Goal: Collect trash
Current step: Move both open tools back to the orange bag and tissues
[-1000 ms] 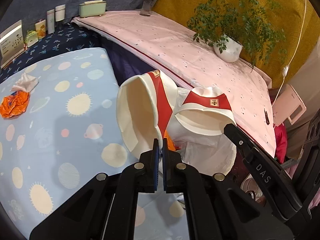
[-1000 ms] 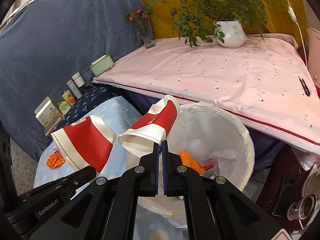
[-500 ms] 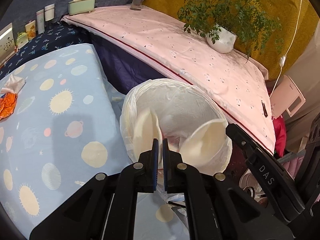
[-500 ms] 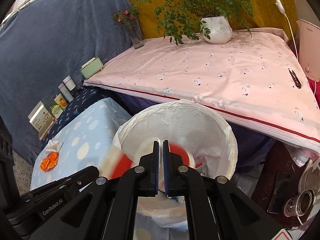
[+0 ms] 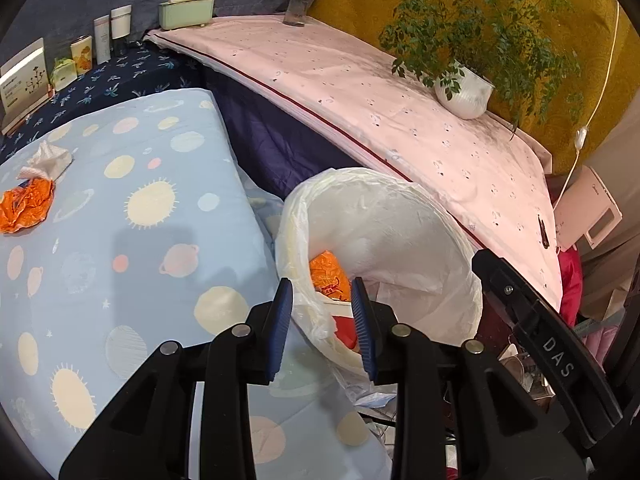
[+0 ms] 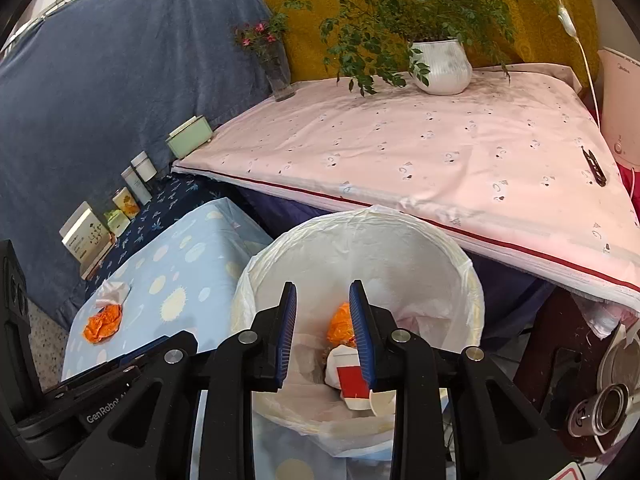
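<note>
A trash bin lined with a white plastic bag (image 5: 384, 216) (image 6: 360, 240) stands beside the blue planet-print table (image 5: 120, 240). Inside lie red-and-white paper cups (image 6: 352, 376) (image 5: 344, 326) and an orange wrapper (image 6: 340, 322) (image 5: 328, 276). My left gripper (image 5: 322, 324) hangs over the bin's near rim, its jaws opening with nothing between the pads. My right gripper (image 6: 322, 330) is above the bin's mouth, jaws opening too and holding nothing. On the table lie a crumpled orange wrapper (image 5: 26, 206) (image 6: 102, 322) and a white tissue (image 5: 48, 160) (image 6: 114, 292).
A pink-covered table (image 6: 440, 152) with a potted plant (image 6: 440, 64) and a flower vase (image 6: 278, 76) stands behind the bin. Boxes and bottles (image 5: 92, 44) line the dark cloth at the back left. A white appliance (image 5: 588, 212) and clutter sit at the right.
Both grippers held a red-and-white paper cup a second ago. The cups dropped into the bin and both pairs of jaws have parted.
</note>
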`<state>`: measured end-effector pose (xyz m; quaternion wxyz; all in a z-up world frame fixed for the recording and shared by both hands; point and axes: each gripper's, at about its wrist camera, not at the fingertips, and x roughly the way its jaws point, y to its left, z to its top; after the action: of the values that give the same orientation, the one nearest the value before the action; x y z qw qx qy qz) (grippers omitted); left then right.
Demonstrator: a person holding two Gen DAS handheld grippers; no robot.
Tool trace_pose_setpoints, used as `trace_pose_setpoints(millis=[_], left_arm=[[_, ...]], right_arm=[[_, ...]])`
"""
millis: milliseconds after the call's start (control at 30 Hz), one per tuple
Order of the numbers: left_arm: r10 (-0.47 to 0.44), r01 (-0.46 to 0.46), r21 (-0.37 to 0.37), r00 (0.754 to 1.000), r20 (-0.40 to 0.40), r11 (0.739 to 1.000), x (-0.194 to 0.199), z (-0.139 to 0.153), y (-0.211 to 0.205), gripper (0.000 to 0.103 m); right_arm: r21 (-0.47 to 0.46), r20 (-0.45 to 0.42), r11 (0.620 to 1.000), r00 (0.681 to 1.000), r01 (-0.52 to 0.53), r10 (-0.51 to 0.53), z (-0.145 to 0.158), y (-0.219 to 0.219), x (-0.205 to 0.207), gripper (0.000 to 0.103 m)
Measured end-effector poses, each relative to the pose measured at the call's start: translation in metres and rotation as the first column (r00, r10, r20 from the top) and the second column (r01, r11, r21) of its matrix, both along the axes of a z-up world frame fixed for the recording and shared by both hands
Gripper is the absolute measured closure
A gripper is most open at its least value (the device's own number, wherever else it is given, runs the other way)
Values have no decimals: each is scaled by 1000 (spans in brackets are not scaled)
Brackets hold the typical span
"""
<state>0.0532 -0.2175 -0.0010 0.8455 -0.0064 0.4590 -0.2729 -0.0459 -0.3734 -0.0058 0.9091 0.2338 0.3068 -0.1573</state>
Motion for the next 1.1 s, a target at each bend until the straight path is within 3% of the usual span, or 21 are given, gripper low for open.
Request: trace_pose_setpoints(millis=[367, 600, 1100], left_arm=[[70, -70, -10, 998, -4, 998, 12, 1, 40, 74], [139, -139, -16, 990, -19, 990, 26, -4, 81, 74], [331, -332, -16, 943, -44, 943, 63, -20, 200, 65]], right_arm=[[-14, -5, 999, 999, -53, 53, 4, 31, 18, 75], [-35, -8, 994, 995, -101, 101, 8, 61, 35, 68], [-70, -46, 963, 965, -260, 258, 3, 152, 89, 68]])
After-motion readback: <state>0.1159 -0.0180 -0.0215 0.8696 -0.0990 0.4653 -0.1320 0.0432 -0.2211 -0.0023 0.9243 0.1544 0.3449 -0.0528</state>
